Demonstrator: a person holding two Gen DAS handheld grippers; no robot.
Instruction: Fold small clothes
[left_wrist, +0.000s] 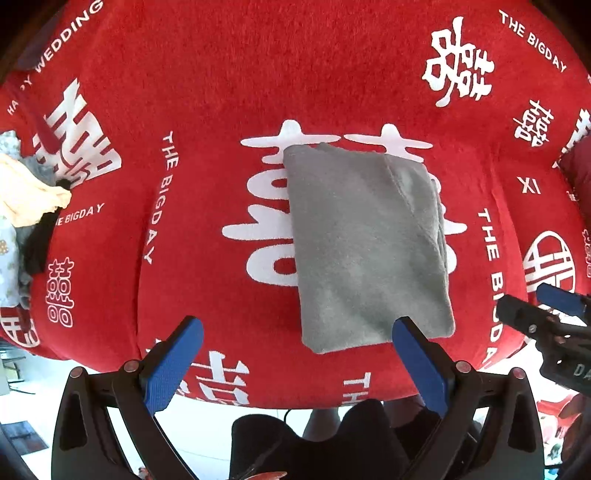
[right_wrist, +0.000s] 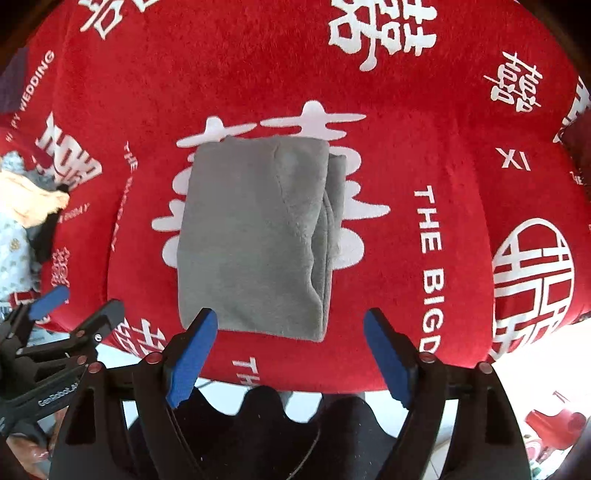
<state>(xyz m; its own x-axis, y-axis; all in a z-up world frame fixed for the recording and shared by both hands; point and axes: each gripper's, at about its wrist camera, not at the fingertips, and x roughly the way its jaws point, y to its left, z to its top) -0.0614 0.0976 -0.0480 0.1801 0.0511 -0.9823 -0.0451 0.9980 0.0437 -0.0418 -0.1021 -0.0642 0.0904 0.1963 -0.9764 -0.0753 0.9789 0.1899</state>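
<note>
Landmark: folded grey cloth (left_wrist: 365, 243) flat on the red printed blanket (left_wrist: 221, 92), nothing on top of it.
Beyond cloth: wide bare blanket, open passage.
Left of cloth: clear stretch, then a heap of loose clothes (left_wrist: 26, 206) at the blanket's far left edge, well apart.
Right of cloth: bare blanket; a dark red object (left_wrist: 576, 166) sits at the far right edge.
Near side: left gripper (left_wrist: 295, 365) and right gripper (right_wrist: 291, 354) both spread wide, each crowding the cloth's near edge.
</note>
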